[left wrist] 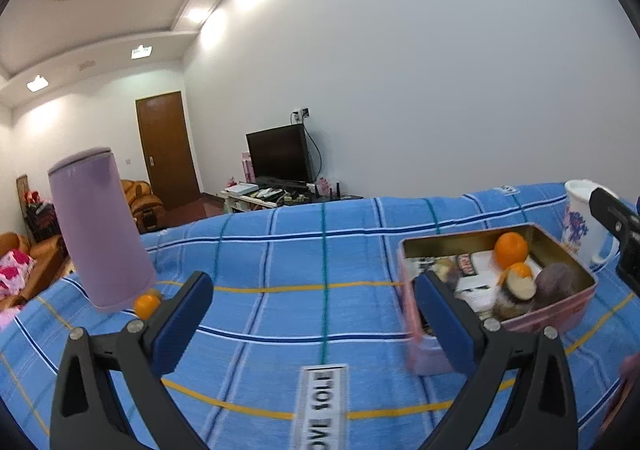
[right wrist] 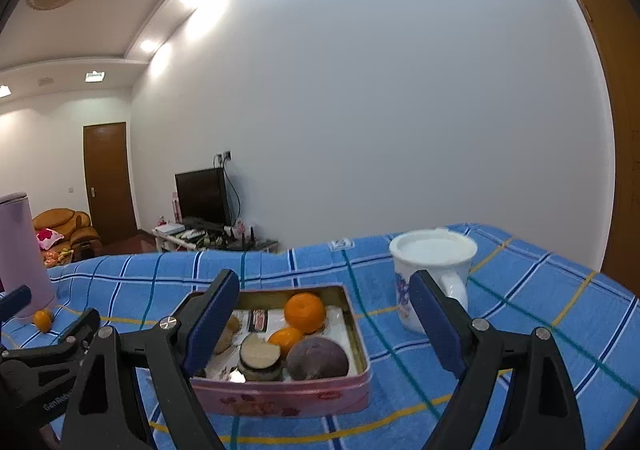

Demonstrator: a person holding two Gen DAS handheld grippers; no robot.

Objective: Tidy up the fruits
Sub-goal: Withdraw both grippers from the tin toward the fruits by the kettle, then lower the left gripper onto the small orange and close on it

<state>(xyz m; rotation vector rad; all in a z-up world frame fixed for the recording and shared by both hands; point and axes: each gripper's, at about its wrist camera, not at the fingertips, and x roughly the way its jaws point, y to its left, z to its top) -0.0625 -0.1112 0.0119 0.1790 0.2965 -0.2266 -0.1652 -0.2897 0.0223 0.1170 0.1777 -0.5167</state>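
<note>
One small orange (left wrist: 146, 305) sits on the blue cloth (left wrist: 320, 250), touching the purple cup (left wrist: 100, 230). It looks light, round and may roll, so pinch its sides. Left gripper (left wrist: 316, 314) and right gripper (right wrist: 326, 314) are spread wide, holding nothing.

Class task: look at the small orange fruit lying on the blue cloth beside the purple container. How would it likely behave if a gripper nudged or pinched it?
The small orange fruit looks round, so a nudge would probably roll it across the blue cloth. Its smooth, shiny skin may slip between flat pads. The purple container stands close beside it, so it might block a roll that way.
</note>
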